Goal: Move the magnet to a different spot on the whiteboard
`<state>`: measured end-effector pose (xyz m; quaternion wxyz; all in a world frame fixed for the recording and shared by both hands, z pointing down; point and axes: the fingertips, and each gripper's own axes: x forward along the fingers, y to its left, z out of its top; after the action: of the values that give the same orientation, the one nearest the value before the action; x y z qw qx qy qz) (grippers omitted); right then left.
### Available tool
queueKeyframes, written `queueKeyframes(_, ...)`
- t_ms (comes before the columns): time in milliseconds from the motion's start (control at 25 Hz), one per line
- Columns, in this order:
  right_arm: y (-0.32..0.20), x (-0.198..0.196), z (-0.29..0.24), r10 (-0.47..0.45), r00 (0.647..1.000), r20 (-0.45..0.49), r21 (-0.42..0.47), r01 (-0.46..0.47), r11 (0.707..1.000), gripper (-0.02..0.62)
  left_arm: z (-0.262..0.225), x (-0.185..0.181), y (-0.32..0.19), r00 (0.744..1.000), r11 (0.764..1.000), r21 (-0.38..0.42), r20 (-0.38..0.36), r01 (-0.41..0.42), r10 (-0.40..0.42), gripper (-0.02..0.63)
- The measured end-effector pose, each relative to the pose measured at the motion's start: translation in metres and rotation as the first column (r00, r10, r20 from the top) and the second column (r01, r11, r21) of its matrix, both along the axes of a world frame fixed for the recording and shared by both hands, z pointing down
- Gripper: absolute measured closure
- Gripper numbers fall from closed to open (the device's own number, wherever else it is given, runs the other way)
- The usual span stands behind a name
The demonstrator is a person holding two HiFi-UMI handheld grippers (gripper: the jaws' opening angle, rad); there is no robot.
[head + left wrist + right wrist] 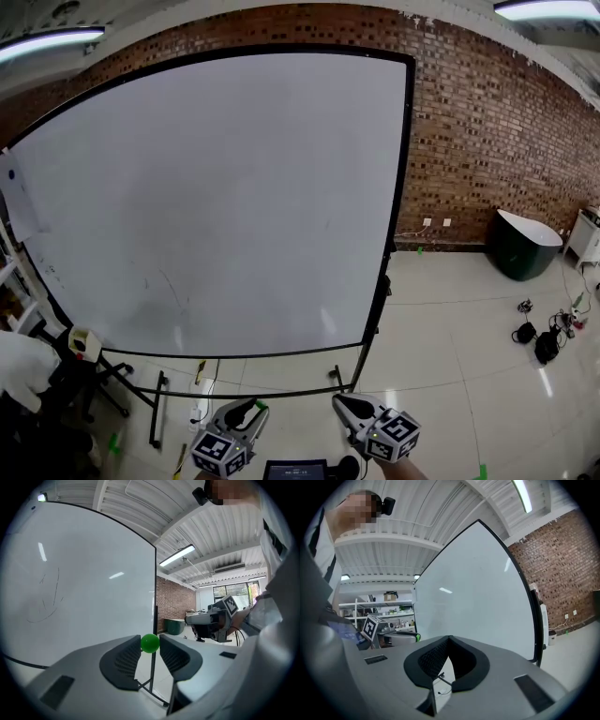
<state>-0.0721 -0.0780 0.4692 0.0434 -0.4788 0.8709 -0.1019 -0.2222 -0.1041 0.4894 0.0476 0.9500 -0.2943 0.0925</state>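
Head view: the left gripper [251,410] and right gripper [343,405] hang side by side at 6 o'clock, below the whiteboard [216,197]. Left gripper view: jaws narrowly apart, pinching the green magnet [150,643] at their tips. Right gripper view: jaws pressed together, holding nothing.

The green ball magnet [150,643] sits in the left gripper [150,641], off the whiteboard [216,187]

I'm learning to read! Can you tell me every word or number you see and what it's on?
Nothing here can be read.
The whiteboard: faint pen scribbles only, no letters.
The cube on the left tool: black-and-white squares, not writing.
The cube on the right tool: the same.
The small screen at the bottom: too small to read.
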Motion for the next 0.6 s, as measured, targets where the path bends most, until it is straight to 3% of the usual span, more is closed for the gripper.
queueKeyframes(360, -0.038, 0.046, 0.007, -0.013, 0.999, -0.038, -0.013, 0.012, 1.000, 0.562, 0.008, 0.067, -0.042, 0.994, 0.998, 0.029, 0.095, -0.052, 0.049, 0.449)
queueKeyframes(600, -0.064, 0.075, 0.004, -0.034, 0.999, -0.037, -0.019, 0.033, 0.999, 0.561, -0.025, 0.120, -0.076, 0.985, 0.986, 0.143, 0.158, -0.089, 0.066, 0.451)
